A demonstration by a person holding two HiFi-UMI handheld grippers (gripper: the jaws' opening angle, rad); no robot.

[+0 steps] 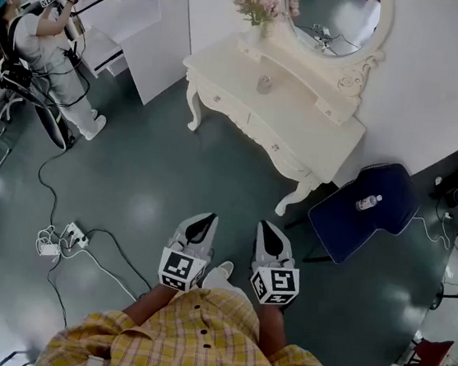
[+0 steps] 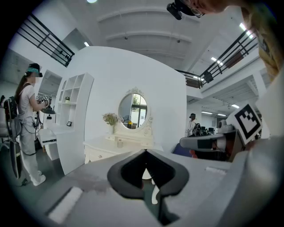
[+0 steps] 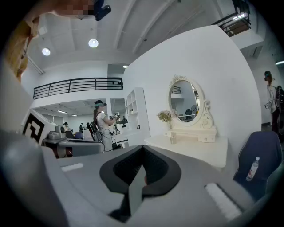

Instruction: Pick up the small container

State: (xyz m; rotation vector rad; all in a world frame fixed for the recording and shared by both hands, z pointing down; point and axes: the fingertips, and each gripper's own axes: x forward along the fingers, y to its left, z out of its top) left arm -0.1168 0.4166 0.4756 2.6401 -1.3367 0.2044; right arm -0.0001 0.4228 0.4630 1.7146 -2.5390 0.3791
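Note:
The small container, a little greyish jar, stands on the white dressing table in front of the oval mirror. It shows too in the left gripper view and the right gripper view. My left gripper and right gripper hang side by side over the floor, close to my body and well short of the table. Both point toward the table. The left gripper has its jaws together with nothing between them. So does the right gripper.
A vase of pink flowers stands at the table's back left, beside the mirror. A dark blue chair with a bottle on it sits right of the table. Cables and a power strip lie on the floor at left. Another person stands by white shelves.

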